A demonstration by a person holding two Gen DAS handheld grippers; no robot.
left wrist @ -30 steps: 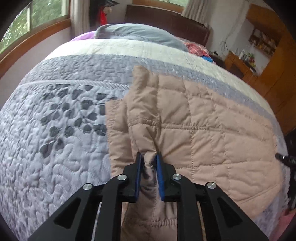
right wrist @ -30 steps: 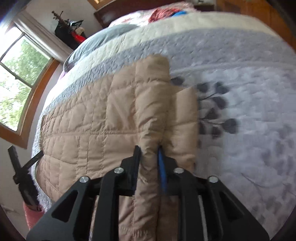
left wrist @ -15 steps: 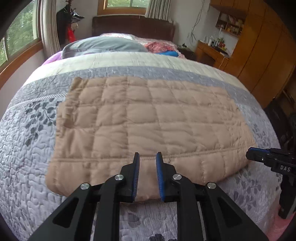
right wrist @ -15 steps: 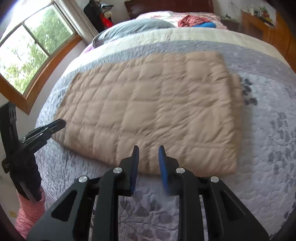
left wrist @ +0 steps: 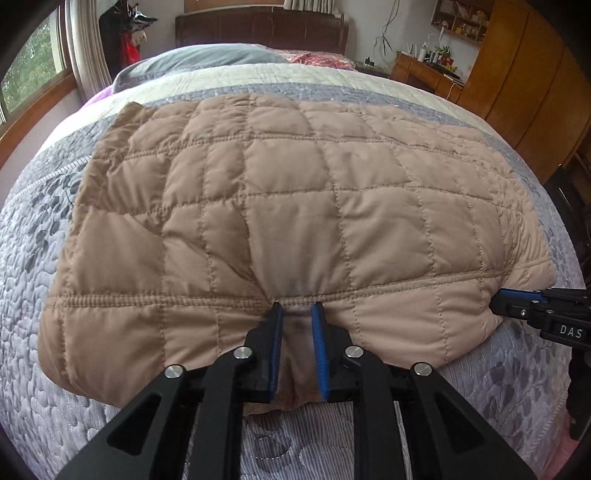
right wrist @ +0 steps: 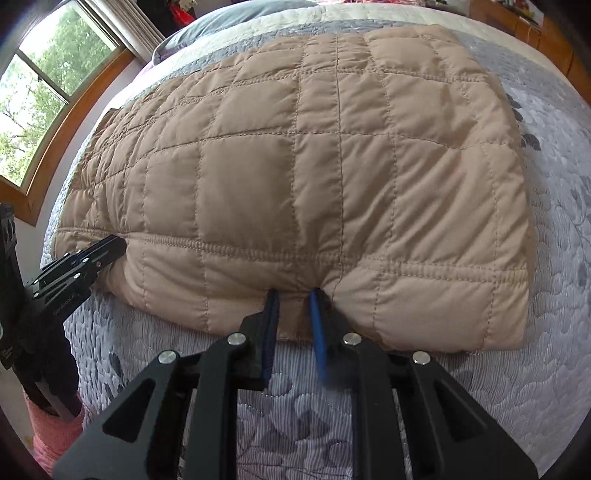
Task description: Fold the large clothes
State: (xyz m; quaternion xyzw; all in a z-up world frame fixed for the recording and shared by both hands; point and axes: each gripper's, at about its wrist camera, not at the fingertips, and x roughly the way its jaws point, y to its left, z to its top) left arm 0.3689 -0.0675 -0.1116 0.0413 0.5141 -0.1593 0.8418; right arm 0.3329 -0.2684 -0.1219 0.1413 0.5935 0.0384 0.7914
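A tan quilted jacket (left wrist: 295, 203) lies folded flat on the bed, and the right wrist view shows it too (right wrist: 314, 166). My left gripper (left wrist: 297, 308) is at the near hem, left of its middle, shut on a pucker of fabric bunched between the blue pads. My right gripper (right wrist: 291, 293) is at the same hem further right. Its jaws are closing, with the hem pinched between them and creases running toward the tips. Each gripper appears in the other's view: the right gripper (left wrist: 517, 302) at the jacket's right corner, the left gripper (right wrist: 107, 247) at the left corner.
The grey leaf-patterned bedspread (left wrist: 37, 258) surrounds the jacket. A grey pillow (left wrist: 207, 59) and a dark headboard (left wrist: 258, 29) lie at the far end. Wooden cabinets (left wrist: 535, 74) stand to the right, and a window (right wrist: 44, 92) is on the left. The bed's near edge is just below the grippers.
A second ago each gripper held up a fold of the jacket. The jacket now lies flat, and both grippers have come down close to its near hem, with fabric bunched between their pads.
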